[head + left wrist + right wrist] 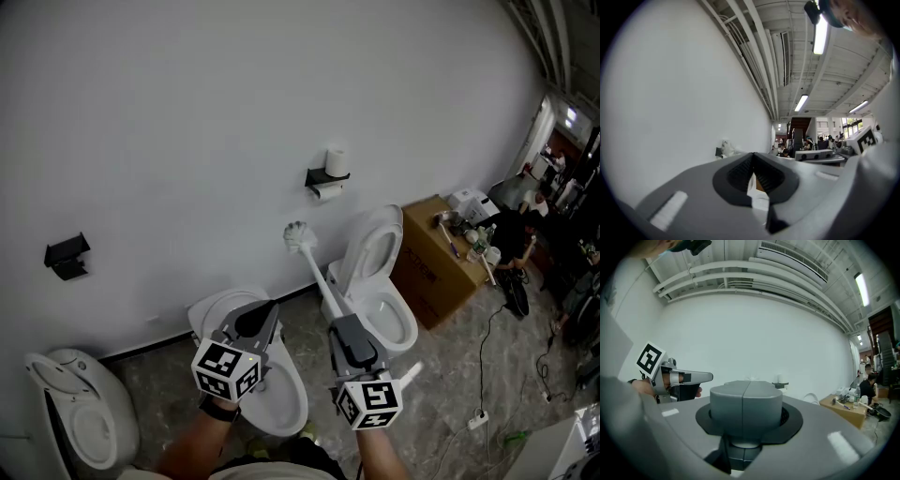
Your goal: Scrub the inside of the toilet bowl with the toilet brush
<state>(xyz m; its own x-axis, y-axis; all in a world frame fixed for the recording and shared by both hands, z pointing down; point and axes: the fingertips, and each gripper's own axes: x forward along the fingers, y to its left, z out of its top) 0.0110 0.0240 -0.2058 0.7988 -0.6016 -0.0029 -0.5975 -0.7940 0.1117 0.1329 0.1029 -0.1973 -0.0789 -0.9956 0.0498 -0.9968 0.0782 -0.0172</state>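
Note:
My right gripper (343,330) (746,386) is shut on the white handle of the toilet brush (317,272). The brush slants up and to the left, its bristle head (297,235) raised in the air before the white wall. The handle's end (411,373) sticks out to the right behind the gripper. My left gripper (265,311) (753,157) is shut with nothing in it and hovers over the middle toilet bowl (292,401). The right toilet (392,317) has its lid up (375,246) and stands just right of the brush.
A third toilet (82,420) stands at the far left. A paper holder (327,175) and a black bracket (66,253) hang on the wall. A cardboard box (433,267) with clutter stands at the right, people behind it. A cable and power strip (478,420) lie on the floor.

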